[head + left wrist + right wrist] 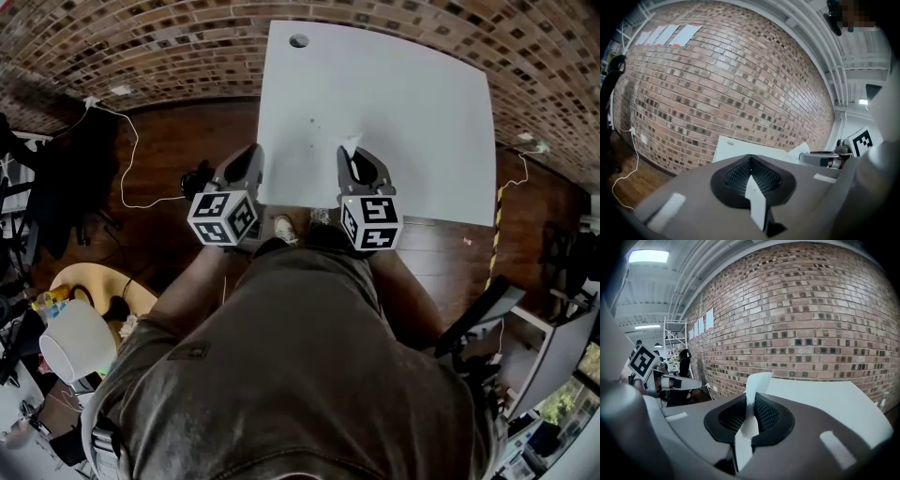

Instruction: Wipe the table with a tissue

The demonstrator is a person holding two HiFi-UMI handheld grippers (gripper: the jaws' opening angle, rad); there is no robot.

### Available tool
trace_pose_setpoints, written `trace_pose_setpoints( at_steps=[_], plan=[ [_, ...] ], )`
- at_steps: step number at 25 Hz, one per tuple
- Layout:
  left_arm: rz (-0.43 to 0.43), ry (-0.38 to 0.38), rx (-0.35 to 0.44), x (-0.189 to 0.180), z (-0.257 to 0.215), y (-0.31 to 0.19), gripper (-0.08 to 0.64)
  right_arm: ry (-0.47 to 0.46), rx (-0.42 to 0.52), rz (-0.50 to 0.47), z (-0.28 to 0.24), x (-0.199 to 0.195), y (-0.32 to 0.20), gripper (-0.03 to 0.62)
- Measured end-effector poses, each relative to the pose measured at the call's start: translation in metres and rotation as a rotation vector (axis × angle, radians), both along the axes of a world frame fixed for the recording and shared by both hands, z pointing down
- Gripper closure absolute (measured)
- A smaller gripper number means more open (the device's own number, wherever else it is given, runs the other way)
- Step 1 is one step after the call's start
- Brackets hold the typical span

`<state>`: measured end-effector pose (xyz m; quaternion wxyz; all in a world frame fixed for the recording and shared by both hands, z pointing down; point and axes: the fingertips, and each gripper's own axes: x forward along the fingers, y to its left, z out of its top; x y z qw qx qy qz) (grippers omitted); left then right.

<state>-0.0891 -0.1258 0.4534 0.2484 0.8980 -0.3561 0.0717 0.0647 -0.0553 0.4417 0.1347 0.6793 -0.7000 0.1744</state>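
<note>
A white table (403, 103) stands in front of me against a brick wall. My right gripper (350, 157) hovers at the table's near edge, shut on a white tissue (349, 143) that pokes out past its tips. In the right gripper view the tissue (757, 383) stands up between the closed jaws, with the table (825, 399) beyond. My left gripper (252, 156) is level with it, just off the table's left near corner, jaws shut with nothing held. The left gripper view shows the right gripper (825, 159) and its tissue (800, 152) over the table (740, 147).
The table has a round cable hole (298, 41) at its far left. A white cable (131, 159) trails over the wooden floor on the left. A chair (483, 314) stands at the right, and a white shade (75, 342) and clutter lie at the lower left.
</note>
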Motion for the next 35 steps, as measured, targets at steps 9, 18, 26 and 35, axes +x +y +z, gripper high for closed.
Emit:
trace_pose_setpoints(
  at_steps=[9, 18, 26, 35],
  plan=[
    [-0.048, -0.038, -0.028, 0.016, 0.01, -0.03, 0.558, -0.023, -0.034, -0.045, 0.016, 0.025, -0.043, 0.548],
    [-0.089, -0.09, -0.108, 0.026, 0.044, -0.044, 0.558, -0.048, -0.106, -0.091, 0.051, 0.041, -0.077, 0.548],
    [-0.122, -0.143, -0.2, 0.026, 0.081, -0.046, 0.558, -0.064, -0.186, -0.123, 0.088, 0.053, -0.098, 0.548],
    [-0.14, -0.176, -0.27, 0.025, 0.111, -0.044, 0.558, -0.071, -0.283, -0.159, 0.134, 0.051, -0.109, 0.548]
  ],
)
